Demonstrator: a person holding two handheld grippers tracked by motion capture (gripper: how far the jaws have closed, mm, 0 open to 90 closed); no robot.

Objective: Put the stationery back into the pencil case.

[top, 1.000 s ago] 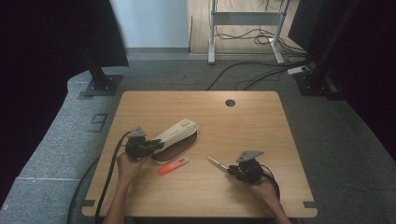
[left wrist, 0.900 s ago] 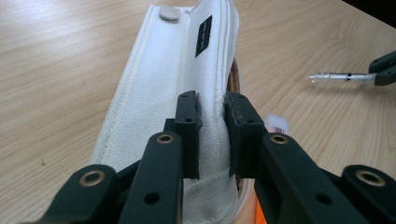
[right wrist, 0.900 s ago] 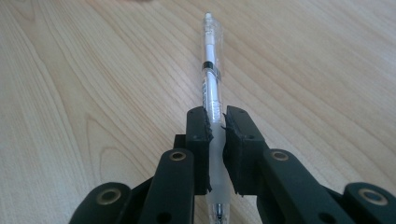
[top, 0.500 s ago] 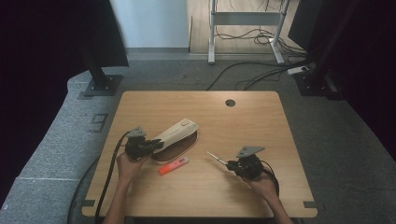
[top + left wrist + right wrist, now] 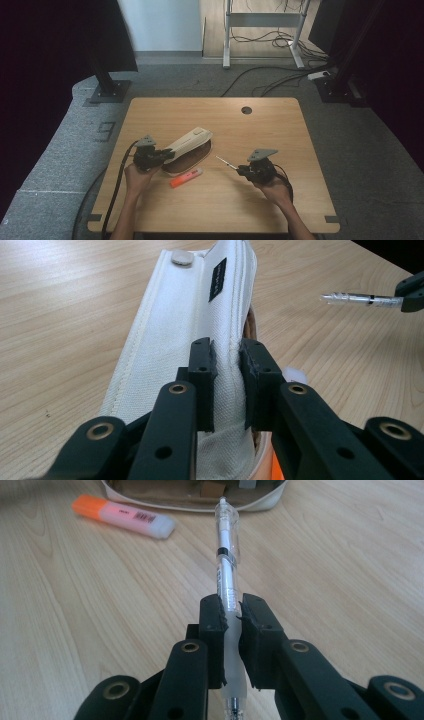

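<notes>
Left tongs (image 5: 227, 382) pinch the pouch (image 5: 180, 340) flap, holding it up over the counter (image 5: 280, 125). Right tongs (image 5: 231, 640) clamp the pen (image 5: 227, 555), tip toward pouch opening. Highlighter (image 5: 186, 178) lies just beside the pouch.

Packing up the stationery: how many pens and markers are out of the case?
2: a clear plastic pen held in the right tool, and an orange highlighter lying on the wooden table beside the white fabric case. More may be hidden inside.
</notes>
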